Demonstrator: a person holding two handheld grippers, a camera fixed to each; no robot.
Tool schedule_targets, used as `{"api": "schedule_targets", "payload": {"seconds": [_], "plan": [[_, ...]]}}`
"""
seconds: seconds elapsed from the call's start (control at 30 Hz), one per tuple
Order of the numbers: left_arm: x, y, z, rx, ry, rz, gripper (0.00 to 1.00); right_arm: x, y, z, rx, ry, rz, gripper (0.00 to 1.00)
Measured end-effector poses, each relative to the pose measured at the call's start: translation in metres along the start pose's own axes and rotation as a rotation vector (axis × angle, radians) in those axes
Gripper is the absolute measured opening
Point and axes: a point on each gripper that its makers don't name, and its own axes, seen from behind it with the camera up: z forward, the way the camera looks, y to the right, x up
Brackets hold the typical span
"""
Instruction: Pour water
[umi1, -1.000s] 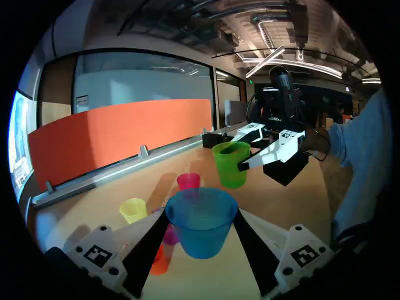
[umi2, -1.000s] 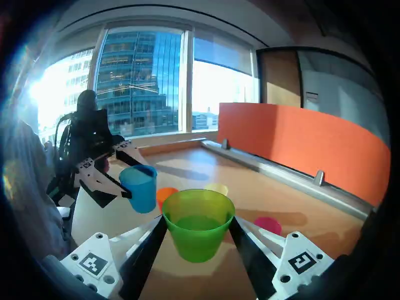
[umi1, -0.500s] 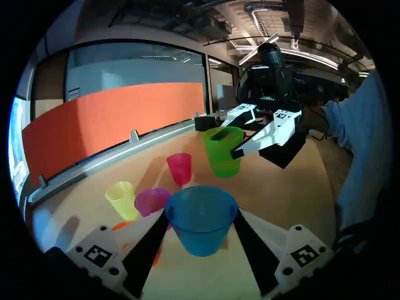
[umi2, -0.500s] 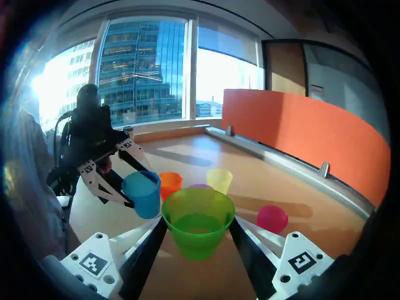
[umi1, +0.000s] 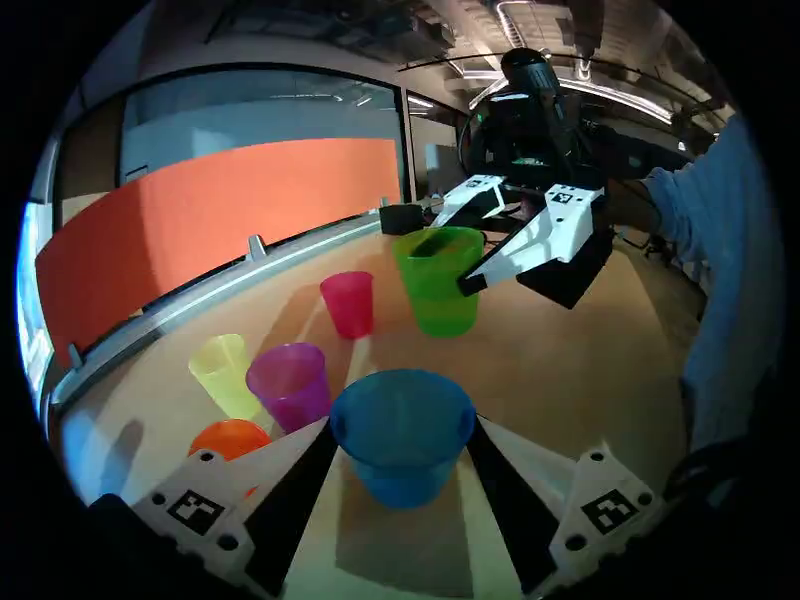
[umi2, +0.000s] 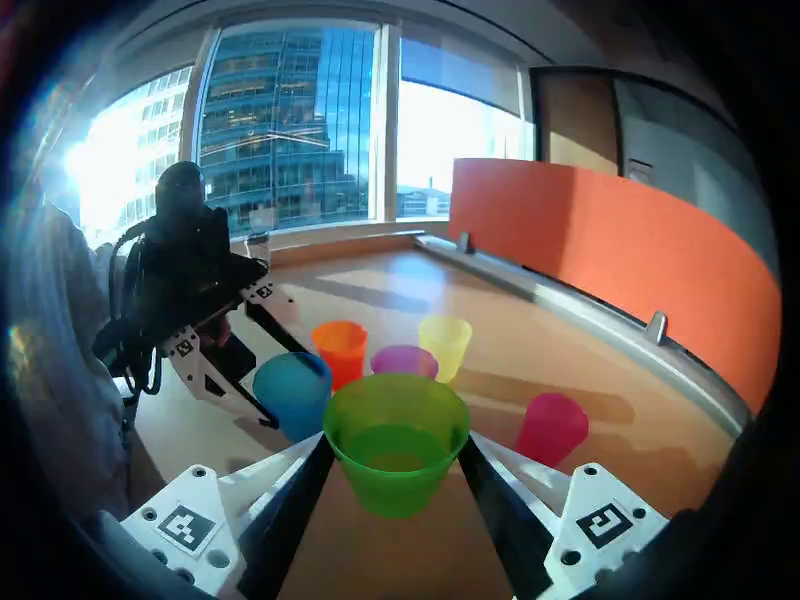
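Note:
My left gripper (umi1: 400, 455) is shut on a blue cup (umi1: 402, 434), held low over the wooden table (umi1: 560, 370); the cup looks empty. My right gripper (umi2: 395, 470) is shut on a green cup (umi2: 397, 440) with some liquid in its bottom. In the left gripper view the green cup (umi1: 437, 278) hangs farther off, held by the right gripper (umi1: 470, 262), upright and above the table. In the right gripper view the blue cup (umi2: 292, 392) sits to the left in the left gripper (umi2: 285, 378), close to the table.
Loose cups stand on the table: pink (umi1: 348, 303), purple (umi1: 290, 384), yellow (umi1: 223, 372) and orange (umi1: 230, 440). An orange partition (umi1: 200, 220) with a metal rail borders the far side. A person's sleeve (umi1: 735, 290) is at the right. Windows (umi2: 290, 150) lie beyond the table.
Both grippers have come down toward the table with their cups still held. The loose cups now show more fully, and the blue cup is lower, near the table top.

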Motion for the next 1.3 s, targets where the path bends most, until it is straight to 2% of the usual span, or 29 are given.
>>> {"api": "schedule_targets", "payload": {"seconds": [0.2, 0.47, 0.8, 1.27, 1.3], "plan": [[-0.011, 0.004, 0.005, -0.013, -0.018, -0.008, 0.88, -0.004, 0.001, 0.002, 0.002, -0.007, 0.005, 0.89], [-0.014, 0.002, 0.005, -0.016, -0.035, -0.015, 0.88, -0.007, 0.002, 0.003, 0.000, -0.013, 0.009, 0.89], [-0.022, -0.002, 0.005, -0.017, -0.089, 0.028, 0.88, -0.009, 0.004, 0.006, -0.001, -0.014, 0.012, 0.89], [-0.033, -0.006, 0.002, -0.018, -0.163, 0.062, 0.89, -0.016, 0.000, 0.008, 0.000, -0.020, 0.018, 0.89], [-0.033, -0.006, 0.001, -0.021, -0.168, 0.060, 0.91, -0.016, 0.000, 0.009, 0.000, -0.020, 0.019, 0.89]]}}
